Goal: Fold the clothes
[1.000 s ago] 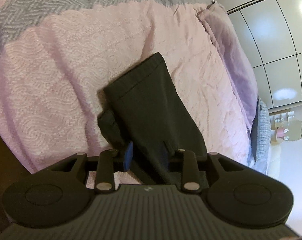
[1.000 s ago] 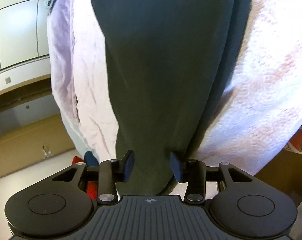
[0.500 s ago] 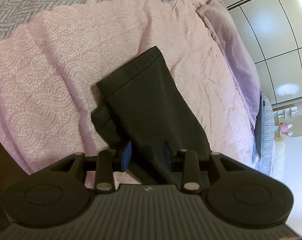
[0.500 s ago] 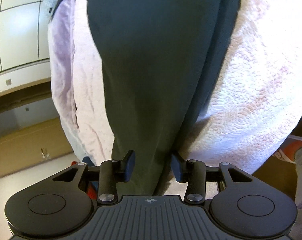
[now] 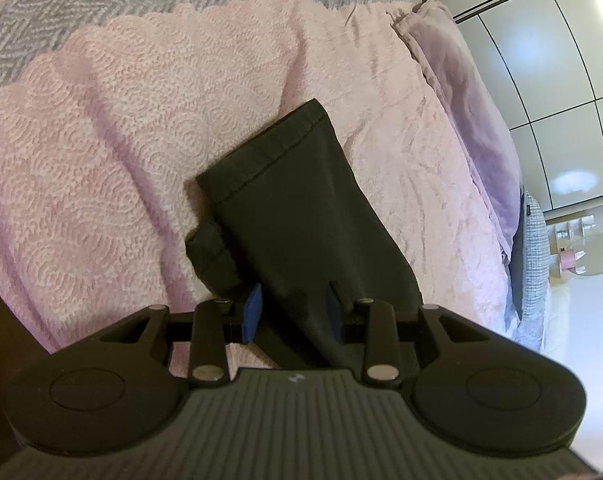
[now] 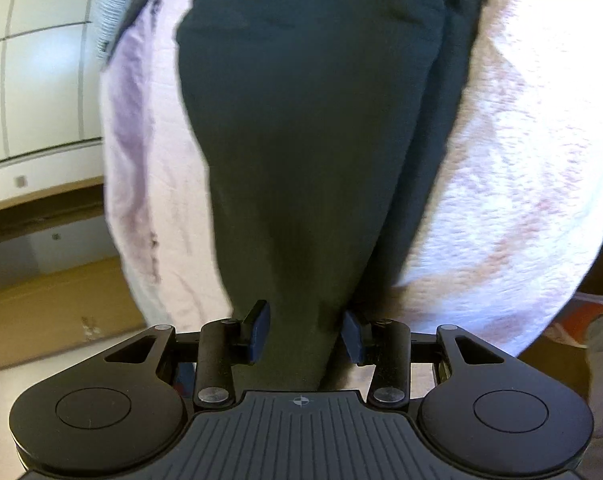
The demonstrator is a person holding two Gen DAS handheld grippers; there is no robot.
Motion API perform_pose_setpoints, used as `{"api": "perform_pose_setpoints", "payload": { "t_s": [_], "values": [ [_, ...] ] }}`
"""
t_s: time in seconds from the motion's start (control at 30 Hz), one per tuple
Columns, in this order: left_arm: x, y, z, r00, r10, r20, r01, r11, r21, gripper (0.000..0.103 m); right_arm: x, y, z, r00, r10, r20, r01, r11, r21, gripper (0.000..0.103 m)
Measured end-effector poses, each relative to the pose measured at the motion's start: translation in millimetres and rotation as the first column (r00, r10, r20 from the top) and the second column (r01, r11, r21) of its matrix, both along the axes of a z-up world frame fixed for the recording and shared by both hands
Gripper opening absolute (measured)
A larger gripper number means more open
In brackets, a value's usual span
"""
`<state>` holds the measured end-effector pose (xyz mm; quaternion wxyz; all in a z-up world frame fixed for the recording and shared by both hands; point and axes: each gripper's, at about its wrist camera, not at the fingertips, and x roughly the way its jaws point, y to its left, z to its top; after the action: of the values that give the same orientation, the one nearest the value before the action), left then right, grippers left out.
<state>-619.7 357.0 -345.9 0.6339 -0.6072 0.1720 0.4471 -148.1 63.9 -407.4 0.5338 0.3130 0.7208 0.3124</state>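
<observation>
only dark trousers [image 5: 301, 216], pink bedspread [image 5: 113, 128]

The right gripper [image 6: 304, 330] has drawn back and up along the dark trousers [image 6: 313, 152] — more of the pink bedspread [image 6: 513, 200] shows — and the garment's waist end now appears.

soft indoor light, glare on the glossy wardrobe doors [image 5: 561, 92]; right wrist view blurred, overexposed bedspread [image 6: 521, 160], fisheye edges bent.
</observation>
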Motion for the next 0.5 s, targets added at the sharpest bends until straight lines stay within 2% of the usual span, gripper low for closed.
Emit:
{"api": "perform_pose_setpoints", "payload": {
  "t_s": [0.17, 0.37, 0.43, 0.47, 0.5],
  "values": [
    [-3, 2, -3, 1.0, 0.008, 0.003, -0.008, 1.0, -0.001, 0.029, 7, -2, 10, 0.999, 0.002, 0.037, -0.002, 1.0, -0.004, 0.043],
    [0, 8, -12, 1.0, 0.024, 0.015, -0.024, 1.0, -0.001, 0.029, 12, 11, -8, 0.997, 0.009, 0.073, -0.006, 0.999, -0.041, 0.042],
    [1, 8, -13, 1.0, 0.024, 0.016, -0.024, 1.0, 0.018, 0.024, 15, 15, -6, 0.994, 0.024, 0.103, -0.021, 0.999, -0.032, 0.014],
    [2, 7, -14, 1.0, 0.019, 0.012, -0.019, 0.999, 0.033, 0.02, 18, 17, -4, 0.991, 0.044, 0.125, -0.04, 0.998, -0.038, 0.005],
    [2, 7, -14, 1.0, 0.014, 0.007, -0.014, 0.999, 0.047, 0.004, 20, 20, 1, 0.986, 0.067, 0.151, -0.063, 0.997, -0.035, 0.004]
  ]
}}
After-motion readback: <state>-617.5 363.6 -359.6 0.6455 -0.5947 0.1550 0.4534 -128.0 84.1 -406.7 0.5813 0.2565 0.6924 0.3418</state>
